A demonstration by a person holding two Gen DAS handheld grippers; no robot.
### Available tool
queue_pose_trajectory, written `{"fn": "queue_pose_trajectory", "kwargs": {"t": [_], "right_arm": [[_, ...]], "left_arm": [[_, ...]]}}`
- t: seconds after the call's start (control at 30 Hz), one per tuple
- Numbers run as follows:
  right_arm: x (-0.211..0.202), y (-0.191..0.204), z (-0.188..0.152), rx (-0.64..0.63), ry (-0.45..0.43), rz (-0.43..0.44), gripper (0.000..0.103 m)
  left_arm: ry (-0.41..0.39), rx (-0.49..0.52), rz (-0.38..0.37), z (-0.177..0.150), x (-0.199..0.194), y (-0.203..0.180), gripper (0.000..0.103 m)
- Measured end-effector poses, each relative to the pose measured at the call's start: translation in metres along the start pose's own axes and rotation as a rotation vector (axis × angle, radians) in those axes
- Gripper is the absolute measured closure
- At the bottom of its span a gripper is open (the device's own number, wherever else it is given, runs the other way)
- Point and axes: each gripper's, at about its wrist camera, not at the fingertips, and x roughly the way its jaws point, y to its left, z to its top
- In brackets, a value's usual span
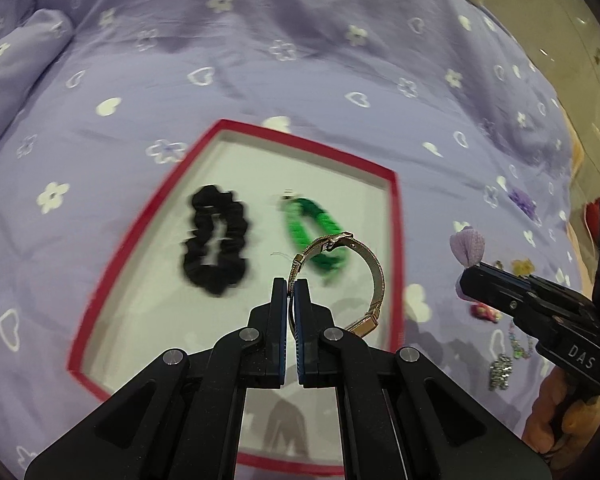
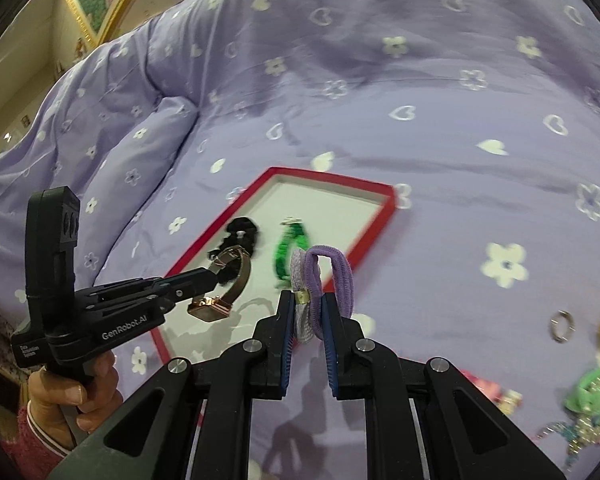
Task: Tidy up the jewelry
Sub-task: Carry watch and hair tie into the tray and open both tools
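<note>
A red-rimmed white tray (image 1: pixel 396 216) (image 2: pixel 374 220) lies on the purple bedspread. In it lie a black scrunchie (image 1: pixel 216 240) (image 2: pixel 240 228) and a green hair tie (image 1: pixel 316 232) (image 2: pixel 290 248). My left gripper (image 1: pixel 291 286) (image 2: pixel 210 276) is shut on a gold mesh-band watch (image 1: pixel 364 276) (image 2: pixel 228 284) and holds it above the tray. My right gripper (image 2: pixel 306 300) (image 1: pixel 466 276) is shut on a purple hair tie (image 2: pixel 332 272) (image 1: pixel 468 246) and holds it above the bedspread by the tray's near right edge.
Loose jewelry lies on the bedspread right of the tray: a metal ring (image 2: pixel 560 326), a green clip with sparkly chains (image 2: pixel 588 396), a pink piece (image 1: pixel 484 312) and a rhinestone piece (image 1: pixel 500 368). A pillow (image 2: pixel 148 148) lies at the far left. Floor shows beyond the bed edge (image 1: pixel 580 40).
</note>
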Motion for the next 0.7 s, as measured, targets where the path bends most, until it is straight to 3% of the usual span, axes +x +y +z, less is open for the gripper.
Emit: {"fn": "queue_pose_trajectory", "kwargs": {"t": [0.33, 0.7], "right_arm": [[0.053, 0.037, 0.004, -0.071, 0.106, 0.044, 0.090], [0.100, 0.042, -0.002, -0.120, 0.231, -0.019, 0.090]], "left_arm": [[0.031, -0.070, 0.045, -0.005, 0.010, 0.042, 0.101], [0.077, -0.098, 0.068, -0.008, 0.034, 0.059, 0.101]]}}
